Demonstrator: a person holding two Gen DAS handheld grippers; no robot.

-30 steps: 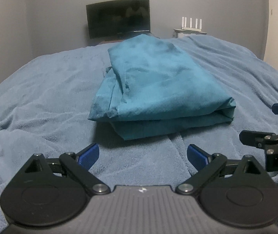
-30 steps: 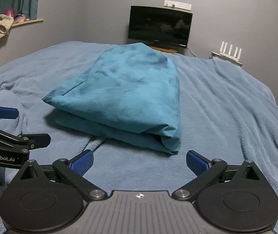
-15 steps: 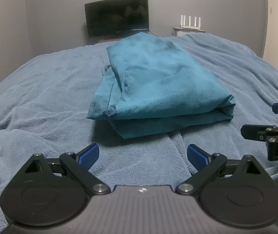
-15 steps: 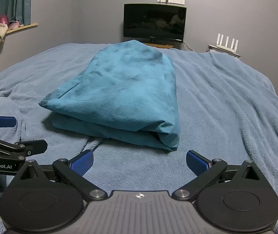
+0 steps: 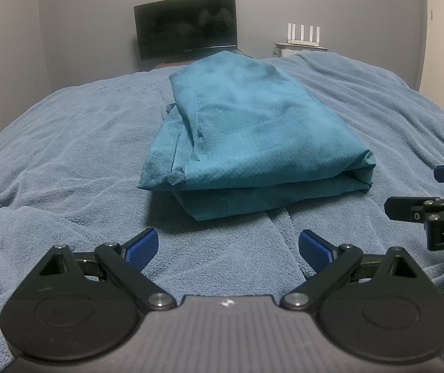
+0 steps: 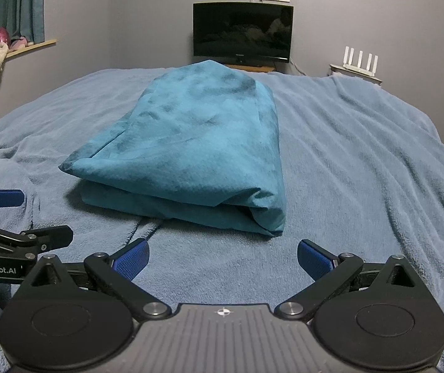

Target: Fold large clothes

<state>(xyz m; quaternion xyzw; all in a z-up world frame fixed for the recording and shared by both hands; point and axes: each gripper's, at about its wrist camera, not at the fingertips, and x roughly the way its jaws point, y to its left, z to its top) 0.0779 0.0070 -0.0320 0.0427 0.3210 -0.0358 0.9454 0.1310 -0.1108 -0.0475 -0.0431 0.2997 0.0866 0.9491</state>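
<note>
A teal garment (image 5: 253, 143) lies folded in a thick layered stack on the blue blanket of the bed (image 5: 66, 155); it also shows in the right wrist view (image 6: 197, 149). My left gripper (image 5: 228, 247) is open and empty, a short way in front of the stack's near edge. My right gripper (image 6: 223, 259) is open and empty, in front of the stack's near right corner. Each gripper shows at the edge of the other's view: the right gripper (image 5: 433, 195) and the left gripper (image 6: 10, 217).
A dark monitor (image 6: 242, 32) stands against the far wall beyond the bed, with a white router (image 6: 360, 62) to its right. A window ledge (image 6: 19, 49) at left holds cloth items under a curtain. The blanket (image 6: 362, 155) is wrinkled around the stack.
Both grippers have drawn back slightly and tilted, so the stack sits a little lower and farther in view. The garment has not moved. Both stay open.
</note>
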